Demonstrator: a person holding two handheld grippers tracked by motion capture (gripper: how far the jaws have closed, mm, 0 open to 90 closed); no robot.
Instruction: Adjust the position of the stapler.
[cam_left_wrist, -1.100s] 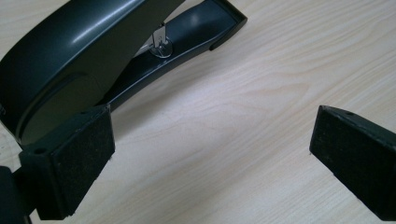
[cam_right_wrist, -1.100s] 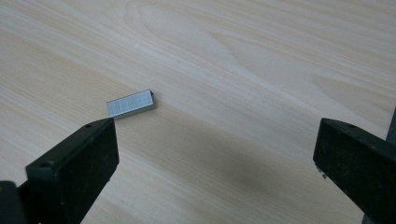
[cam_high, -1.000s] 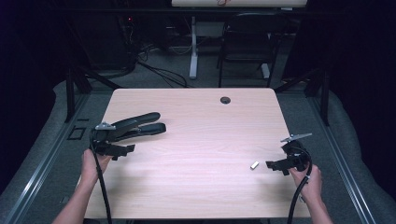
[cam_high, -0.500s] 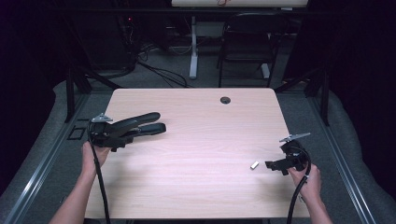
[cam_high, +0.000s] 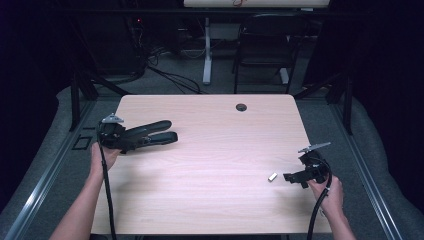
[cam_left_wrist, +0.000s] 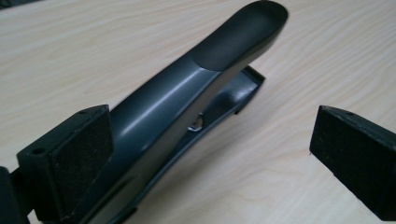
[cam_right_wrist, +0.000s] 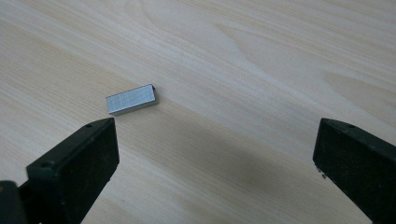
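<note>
Fingers on both grippers stand wide apart and grip nothing. From the high view, the left gripper (cam_high: 131, 141) sits at the left edge of the worktop (cam_high: 210, 160) with a long black stapler (cam_high: 152, 134) lying along the wood beside it and pointing right, while the right gripper (cam_high: 290, 177) rests near the right near corner with a small strip of staples (cam_high: 272, 176) just left of it; a round grommet hole (cam_high: 241, 107) lies far off near the back edge. Through the left gripper view, the stapler (cam_left_wrist: 201, 93) runs up from the lower left between the two fingers (cam_left_wrist: 70, 158), its rear end right against the left pad, perhaps touching it, though the angle makes that hard to tell; the right pad stands well clear. It looks stiff, smooth and fairly heavy for its size, so a hold across the thick rear body should be steadier than one on the glossy curved top lever, which would likely slip or press down. Through the right gripper view, the strip of staples (cam_right_wrist: 131, 99) lies flat on the wood just beyond the left finger (cam_right_wrist: 74, 163), outside the gap and well apart from the right finger. It should be light, hard and slick, and liable to break apart, so a gentle pinch across its two long sides seems best.
</note>
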